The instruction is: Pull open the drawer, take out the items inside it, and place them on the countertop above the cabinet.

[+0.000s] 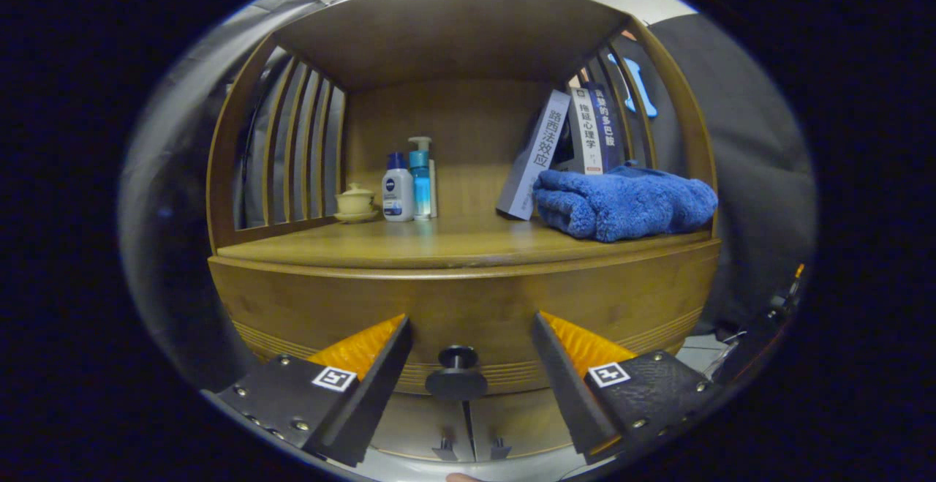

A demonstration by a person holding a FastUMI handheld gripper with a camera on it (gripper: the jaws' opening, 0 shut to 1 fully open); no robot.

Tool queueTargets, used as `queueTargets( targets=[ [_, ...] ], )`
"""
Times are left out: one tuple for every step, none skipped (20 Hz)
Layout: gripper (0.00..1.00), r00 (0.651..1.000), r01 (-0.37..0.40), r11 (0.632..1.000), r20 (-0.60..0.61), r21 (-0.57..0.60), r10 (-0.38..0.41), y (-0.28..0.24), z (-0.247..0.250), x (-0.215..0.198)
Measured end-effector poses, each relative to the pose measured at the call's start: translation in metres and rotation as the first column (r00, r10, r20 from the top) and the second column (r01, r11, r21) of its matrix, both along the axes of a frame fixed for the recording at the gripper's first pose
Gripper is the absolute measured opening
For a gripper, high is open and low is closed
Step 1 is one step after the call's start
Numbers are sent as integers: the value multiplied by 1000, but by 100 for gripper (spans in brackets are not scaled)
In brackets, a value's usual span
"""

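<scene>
Drawer point(468, 314), closed, lower centre of frame, dark knob point(456, 374) between the wide-open, empty tongs point(472, 354); table point(439, 244) above carries blue towel point(621, 204) and leaning books point(570, 145) at right, bottles point(408, 182) and lidded cup point(355, 201) at left.

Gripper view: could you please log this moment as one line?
gripper: open, fingers either side of drawer knob | drawer: closed | countertop: blue towel, books, bottles
</scene>
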State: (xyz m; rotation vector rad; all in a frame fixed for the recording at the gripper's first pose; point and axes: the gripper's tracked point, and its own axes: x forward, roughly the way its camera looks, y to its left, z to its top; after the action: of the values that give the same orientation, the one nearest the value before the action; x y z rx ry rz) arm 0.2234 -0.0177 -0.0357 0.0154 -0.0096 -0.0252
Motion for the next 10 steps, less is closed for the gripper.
queueTargets(
  targets=[
    [99, 1000, -4, 1000, -6, -2, 4, 0, -2, 5],
    [100, 1000, -3, 1000, -3, -14, 3, 0, -1, 9],
    [100, 1000, -3, 999, -8, -41, 2, 4, -4, 8],
    [100, 1000, -2, 998, -3, -69, 1, 7, -6, 10],
    [100, 1000, -2, 997, -3, -83, 2, 9, -12, 10],
    [100, 1000, -3, 997, -15, -80, 2, 8, -18, 9],
    [87, 1000, -4, 998, -13, -67, 3, 8, -20, 7],
    [75, 1000, -11, 999, -15, -44, 11, 6, -20, 5],
    [62, 999, -41, 999, -6, -20, 41, 10, -22, 13],
    [50, 998, -54, 998, -14, -17, 54, 11, -22, 10]
  ],
)
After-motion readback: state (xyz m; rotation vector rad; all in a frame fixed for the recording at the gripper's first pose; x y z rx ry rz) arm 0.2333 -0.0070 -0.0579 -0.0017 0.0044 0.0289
